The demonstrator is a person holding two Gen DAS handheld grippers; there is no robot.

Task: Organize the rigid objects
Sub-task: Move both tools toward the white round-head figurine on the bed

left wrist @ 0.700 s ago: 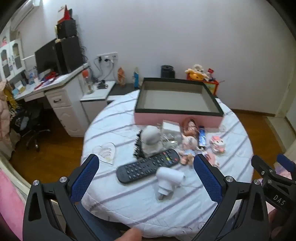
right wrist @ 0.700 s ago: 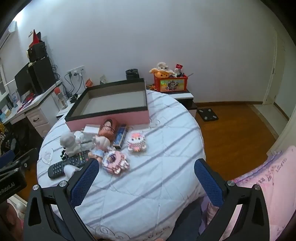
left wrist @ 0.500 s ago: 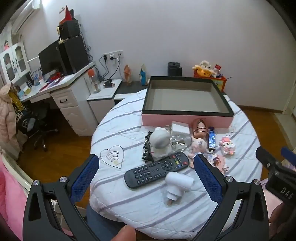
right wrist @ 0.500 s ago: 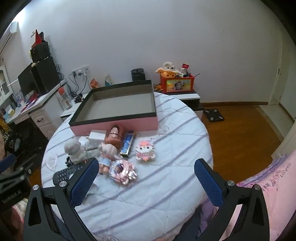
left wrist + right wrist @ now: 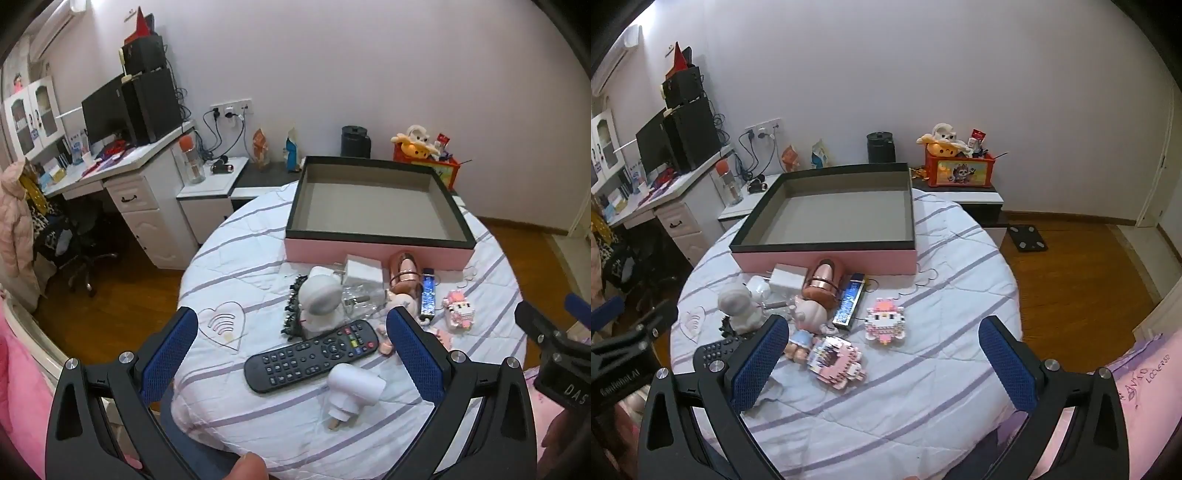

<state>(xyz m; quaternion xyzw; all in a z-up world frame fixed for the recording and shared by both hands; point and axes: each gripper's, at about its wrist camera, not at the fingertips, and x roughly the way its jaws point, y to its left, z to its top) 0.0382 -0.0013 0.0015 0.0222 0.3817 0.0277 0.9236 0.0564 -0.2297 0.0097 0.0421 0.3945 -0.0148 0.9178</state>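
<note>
1. So, leftmost on the round table (image 5: 236, 236) in the left wrist view there's a clear heart-shaped plate (image 5: 223, 325). Next comes the white astronaut figure (image 5: 319, 301), with the black remote (image 5: 312, 354) and the white plug adapter (image 5: 352, 386) in front of it.
2. Left gripper (image 5: 291, 354) hangs over that near edge with its blue pads spread wide and nothing between them. Looks like nothing's been packed yet: the pink box (image 5: 376, 206) at the back is empty.
3. Moving right: a white charger block (image 5: 362, 269) and a rose-gold thing (image 5: 404, 271) sit up against the box's front wall, then a blue glitter bar (image 5: 428, 291) and a pink block figure (image 5: 458, 312).
4. Right gripper (image 5: 882, 354) is just as wide apart and empty, hovering above the bare cloth near the toys.
5. Next move, I'd guess: drop onto one piece, pinch it and carry it into the box. The remote is the easy pick for the left side.
6. View differences: the right wrist view shows a second pink block piece (image 5: 836, 360) and a doll (image 5: 809, 317) clearly, and barely shows the remote. The left wrist view alone shows the adapter.
</note>
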